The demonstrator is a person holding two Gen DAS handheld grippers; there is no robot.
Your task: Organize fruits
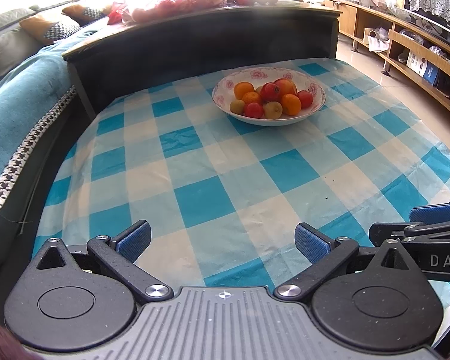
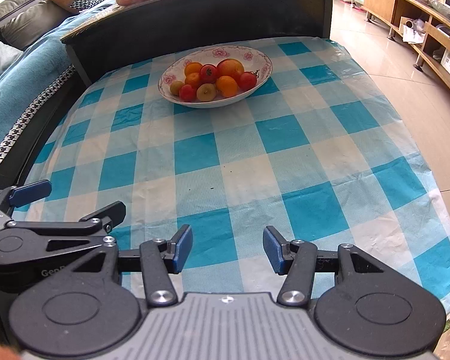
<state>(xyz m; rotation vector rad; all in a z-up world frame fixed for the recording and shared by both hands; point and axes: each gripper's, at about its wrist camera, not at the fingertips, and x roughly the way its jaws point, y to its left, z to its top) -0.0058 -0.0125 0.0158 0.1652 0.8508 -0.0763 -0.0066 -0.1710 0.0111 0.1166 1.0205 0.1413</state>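
- Hovering low over the near end of the table, the left gripper [image 1: 222,241] has its jaws spread wide with nothing between the blue pads [image 1: 132,241].
- The right gripper [image 2: 228,249] sits just beside it, jaws parted somewhat less, also holding nothing.
- The fruits are all heaped in the bowl [image 2: 255,57], a white dish with pink flowers on the rim, standing toward the far end of the checked tablecloth [image 2: 300,162] and well apart from both grippers.
- The oranges [image 1: 291,104] look firm with a pebbly peel, so I'd guess they tolerate a steady squeeze across their widest part.
- The small red tomatoes [image 2: 247,81] look smooth and glossy; I'd expect them to be slippery and easy to bruise or split, so a light pinch around the middle seems wise.
- The yellow-green fruits [image 1: 272,109] at the front of the pile are small and round; what kind they are I cannot tell.
- The large red-yellow fruit [image 2: 230,67] at the back is probably the heaviest and needs the widest opening.
- Everything rests against its neighbours, so lifting one may set others rolling; the top or front-edge pieces look easiest to take first.
- The bowl looks ceramic: hard, fragile, best not knocked by the fingers.
- The thin cloth looks wrinkled and could slide under a push.
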